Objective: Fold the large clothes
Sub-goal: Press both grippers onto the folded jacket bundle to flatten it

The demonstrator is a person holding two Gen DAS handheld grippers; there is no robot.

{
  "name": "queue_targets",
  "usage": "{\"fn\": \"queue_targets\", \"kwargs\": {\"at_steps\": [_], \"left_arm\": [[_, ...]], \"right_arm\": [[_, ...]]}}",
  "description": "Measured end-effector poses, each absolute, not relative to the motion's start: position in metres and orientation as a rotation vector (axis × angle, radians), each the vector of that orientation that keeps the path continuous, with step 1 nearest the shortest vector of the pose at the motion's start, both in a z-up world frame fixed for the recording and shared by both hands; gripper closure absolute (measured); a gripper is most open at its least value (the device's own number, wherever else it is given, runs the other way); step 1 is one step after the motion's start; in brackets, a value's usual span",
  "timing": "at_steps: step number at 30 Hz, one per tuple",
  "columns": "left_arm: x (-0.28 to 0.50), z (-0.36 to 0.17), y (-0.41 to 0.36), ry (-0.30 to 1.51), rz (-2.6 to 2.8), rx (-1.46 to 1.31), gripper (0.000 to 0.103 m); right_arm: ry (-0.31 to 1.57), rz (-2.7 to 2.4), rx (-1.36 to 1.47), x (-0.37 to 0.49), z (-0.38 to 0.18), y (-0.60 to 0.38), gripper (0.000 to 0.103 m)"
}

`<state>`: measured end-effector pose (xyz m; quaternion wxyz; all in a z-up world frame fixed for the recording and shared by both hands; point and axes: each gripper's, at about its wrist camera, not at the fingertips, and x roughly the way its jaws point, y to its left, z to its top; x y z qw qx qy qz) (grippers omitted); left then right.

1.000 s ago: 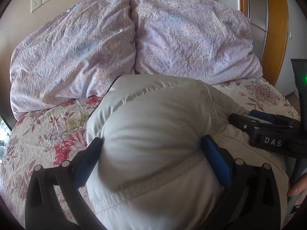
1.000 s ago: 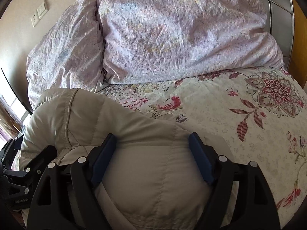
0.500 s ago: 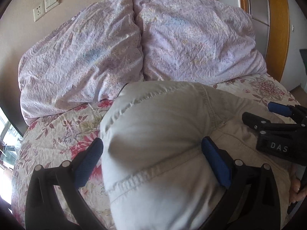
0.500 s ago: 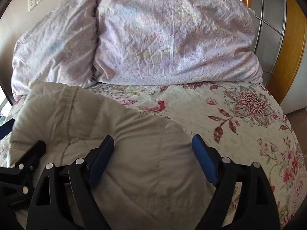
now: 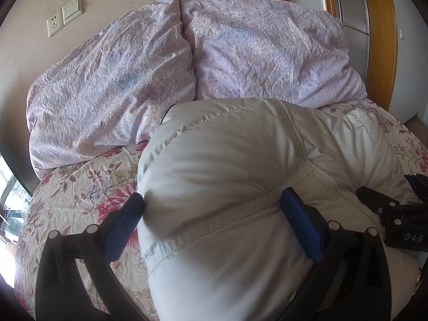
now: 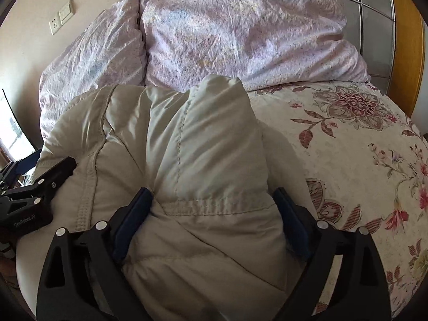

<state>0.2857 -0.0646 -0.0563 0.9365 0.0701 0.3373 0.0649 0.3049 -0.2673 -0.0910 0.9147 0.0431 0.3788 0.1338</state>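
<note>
A puffy, quilted pale-grey down jacket (image 5: 240,187) is lying bunched on the floral-print bedspread (image 6: 347,139), just in front of two crumpled lilac pillows (image 5: 187,61). The left gripper (image 5: 214,214) is squeezing the jacket's padded bulk between its blue pads, while the right gripper (image 6: 214,214) is spreading its jaws around another thick fold.

Left tool (image 5: 214,222), right tool (image 6: 214,219): black frames, blue pads, silver screws.
</note>
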Motion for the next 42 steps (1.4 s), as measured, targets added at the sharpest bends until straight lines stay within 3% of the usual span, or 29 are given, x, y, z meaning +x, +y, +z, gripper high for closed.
{"fn": "queue_targets", "kwargs": {"at_steps": [5, 15, 22, 42], "left_arm": [[0.283, -0.053, -0.062, 0.683, 0.124, 0.141, 0.002], [0.292, -0.011, -0.044, 0.635, 0.163, 0.071, 0.002], [0.309, -0.033, -0.049, 0.678, 0.141, 0.088, 0.002], [0.334, -0.065, -0.050, 0.760, 0.092, 0.020, 0.002]], "right_arm": [[0.791, 0.235, 0.058, 0.302, -0.075, -0.263, 0.010], [0.555, 0.247, 0.028, 0.326, -0.002, -0.233, 0.010], [0.693, 0.222, -0.002, 0.356, -0.051, -0.229, 0.011], [0.804, 0.235, 0.023, 0.382, -0.082, -0.230, 0.004]]}}
